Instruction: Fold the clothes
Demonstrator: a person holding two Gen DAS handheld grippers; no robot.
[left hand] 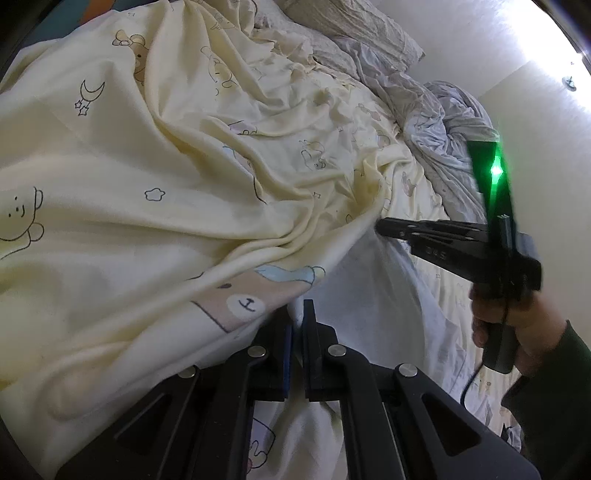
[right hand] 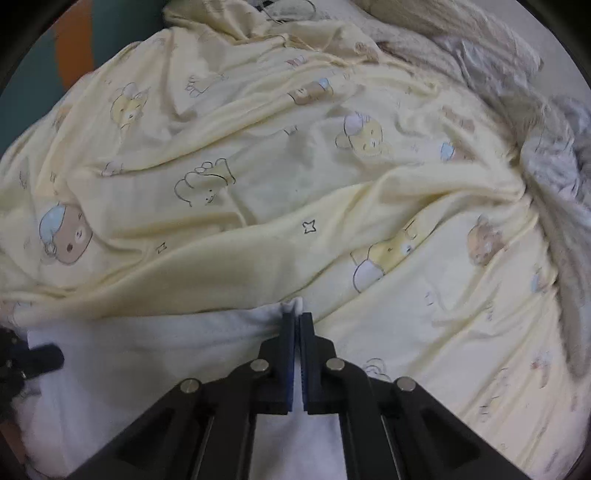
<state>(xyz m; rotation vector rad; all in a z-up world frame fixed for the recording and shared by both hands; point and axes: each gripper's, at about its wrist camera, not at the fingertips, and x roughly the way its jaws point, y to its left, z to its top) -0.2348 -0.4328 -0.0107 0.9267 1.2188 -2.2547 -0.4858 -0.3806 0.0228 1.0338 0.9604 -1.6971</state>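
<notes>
Lying rumpled across the bed, a soft yellow bear-print sheet [left hand: 155, 177] is crowding against a crinkled grey blanket [left hand: 439, 122] and a pillow [left hand: 369, 33]. The left gripper [left hand: 298, 314] and right gripper [right hand: 297, 318] are each pinching the thin white garment [right hand: 147, 350], spread between them.

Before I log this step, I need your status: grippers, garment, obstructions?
Left gripper shut on white garment. Right gripper shut on its edge too. Garment lifted between both over yellow bear-print bedding. Grey crumpled blanket beyond, clear of it.
</notes>
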